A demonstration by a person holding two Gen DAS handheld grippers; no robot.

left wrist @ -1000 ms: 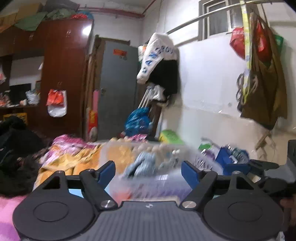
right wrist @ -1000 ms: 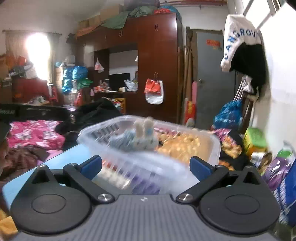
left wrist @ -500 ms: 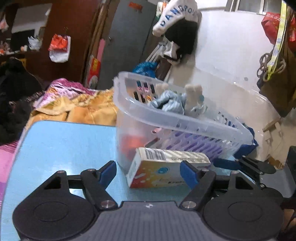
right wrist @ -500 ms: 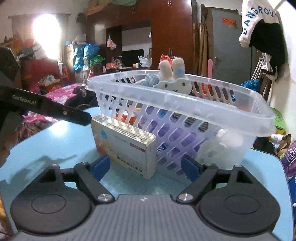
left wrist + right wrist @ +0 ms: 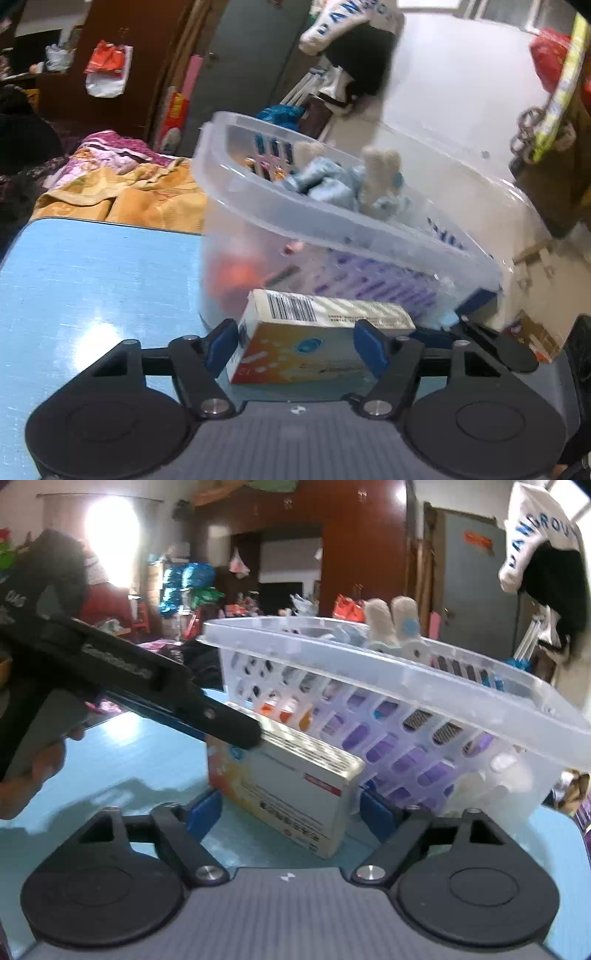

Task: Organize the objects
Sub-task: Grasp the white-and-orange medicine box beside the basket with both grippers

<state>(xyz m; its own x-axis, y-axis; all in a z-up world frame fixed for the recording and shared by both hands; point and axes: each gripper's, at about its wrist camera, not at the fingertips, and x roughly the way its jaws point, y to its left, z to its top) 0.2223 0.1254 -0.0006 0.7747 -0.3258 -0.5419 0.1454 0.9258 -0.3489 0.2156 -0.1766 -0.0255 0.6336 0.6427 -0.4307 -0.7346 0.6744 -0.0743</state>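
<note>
Both grippers bracketing box (image 5: pixel 317 343) beside basket (image 5: pixel 369 229), for lifting in.
L gripper (image 5: pixel 295 347) and R gripper (image 5: pixel 291 808): fingers spread astride box, pad contact unclear w/ blur.

Both grippers now sit closer to the carton (image 5: pixel 314 339): left gripper (image 5: pixel 295 345) and right gripper (image 5: pixel 291 812) each straddle it.

The left gripper (image 5: pixel 295 347) is spread wide, a blue pad at either side of the medicine box (image 5: pixel 317 338). The right gripper (image 5: pixel 286 810) is likewise spread about the box's other end, low and level.
</note>
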